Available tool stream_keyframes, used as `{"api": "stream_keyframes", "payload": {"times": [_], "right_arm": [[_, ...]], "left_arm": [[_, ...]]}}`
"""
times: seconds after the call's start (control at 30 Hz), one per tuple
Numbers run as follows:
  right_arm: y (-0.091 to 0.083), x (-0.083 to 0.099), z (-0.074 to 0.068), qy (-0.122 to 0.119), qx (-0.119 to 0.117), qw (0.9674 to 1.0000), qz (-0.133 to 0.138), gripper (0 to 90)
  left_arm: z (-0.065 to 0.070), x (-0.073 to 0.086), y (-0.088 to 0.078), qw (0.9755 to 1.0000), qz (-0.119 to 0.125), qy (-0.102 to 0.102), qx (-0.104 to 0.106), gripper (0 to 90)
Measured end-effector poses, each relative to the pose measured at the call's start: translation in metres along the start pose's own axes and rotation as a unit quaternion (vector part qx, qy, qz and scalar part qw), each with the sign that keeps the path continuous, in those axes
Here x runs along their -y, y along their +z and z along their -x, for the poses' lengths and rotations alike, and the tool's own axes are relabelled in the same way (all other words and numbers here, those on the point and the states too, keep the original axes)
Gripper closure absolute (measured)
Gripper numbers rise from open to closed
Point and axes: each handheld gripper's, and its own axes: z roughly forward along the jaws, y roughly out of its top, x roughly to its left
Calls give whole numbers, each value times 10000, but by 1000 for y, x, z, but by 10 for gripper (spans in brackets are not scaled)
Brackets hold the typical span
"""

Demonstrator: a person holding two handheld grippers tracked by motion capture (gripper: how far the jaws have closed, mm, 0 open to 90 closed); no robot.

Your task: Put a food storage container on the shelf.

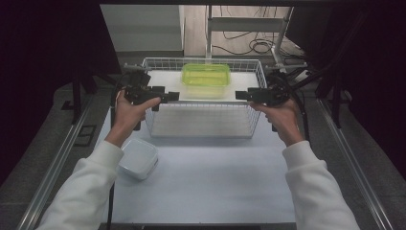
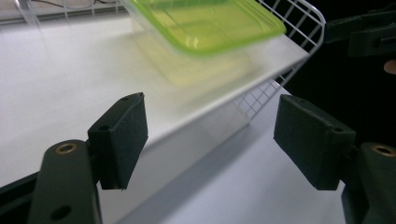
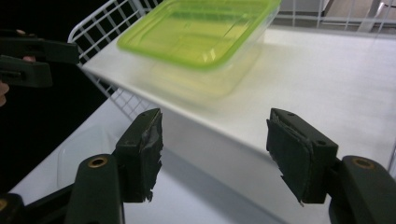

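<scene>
Nearest the person, a clear lidded tub (image 1: pixel 138 158) rests on the white tabletop (image 1: pixel 206 177), just beside the left sleeve. Farther in, left tongs (image 1: pixel 173 97) and right tongs (image 1: pixel 241 95) are held level and point at each other across the front rim of the white wire basket (image 1: pixel 152 120); both are spread with nothing between the pads (image 2: pixel 122 135), seen also in the right gripper view (image 3: pixel 215 154). Beyond them, the green-lidded container (image 1: pixel 206 75) sits on the white board inside the basket, toward its back wall, apart from both tongs.
</scene>
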Motion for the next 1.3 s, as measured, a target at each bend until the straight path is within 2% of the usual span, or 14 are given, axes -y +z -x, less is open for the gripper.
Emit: {"api": "stream_keyframes", "payload": {"times": [0.07, 0.1, 0.13, 0.2, 0.23, 0.27, 0.37, 0.5, 0.7, 0.87, 0.93, 1.0, 1.1, 1.3], "right_arm": [[-6, 9, -2, -30, -57, 10000, 19, 355], [-10, 14, -3, -12, -102, 9999, 37, 355], [-10, 14, -3, -12, -102, 9999, 37, 355], [-17, 32, -4, -32, -200, 9998, -11, 354], [-17, 32, -4, -32, -200, 9998, -11, 354], [-19, 43, -5, -82, -164, 9998, -88, 354], [-21, 54, -7, -96, -136, 9998, -115, 359], [-27, 84, -16, -276, -151, 9992, -259, 365], [-28, 108, -24, -431, -47, 9982, -409, 368], [-23, 137, -25, -223, -207, 9979, -567, 343], [-22, 139, -24, -268, -167, 9974, -652, 340], [-18, 149, -24, -258, -119, 9967, -755, 341], [-11, 159, -26, -412, 64, 9943, -980, 340], [-6, 168, -24, -378, 62, 9928, -1134, 340]], "left_arm": [[3, 7, -3, 10000, 3, 1, 35, 253], [8, 22, -8, 9999, 8, -15, 168, 252], [8, 22, -8, 9999, 8, -15, 168, 249], [14, 44, -14, 9999, -15, 16, 145, 250], [14, 44, -14, 9999, -15, 16, 145, 248], [18, 57, -16, 9999, -69, 69, 48, 248], [20, 69, -19, 9999, -95, 46, 92, 245], [23, 93, -22, 9996, -240, 61, 121, 250], [27, 127, -15, 9984, -551, -14, 120, 248], [28, 140, -9, 9966, -826, 62, 15, 258], [29, 144, -9, 9961, -869, 116, -106, 258], [31, 149, -6, 9940, -1041, 264, -201, 254], [30, 153, -6, 9935, -1088, 257, -201, 252], [29, 153, -8, 9938, -1067, 265, -150, 257]]}}
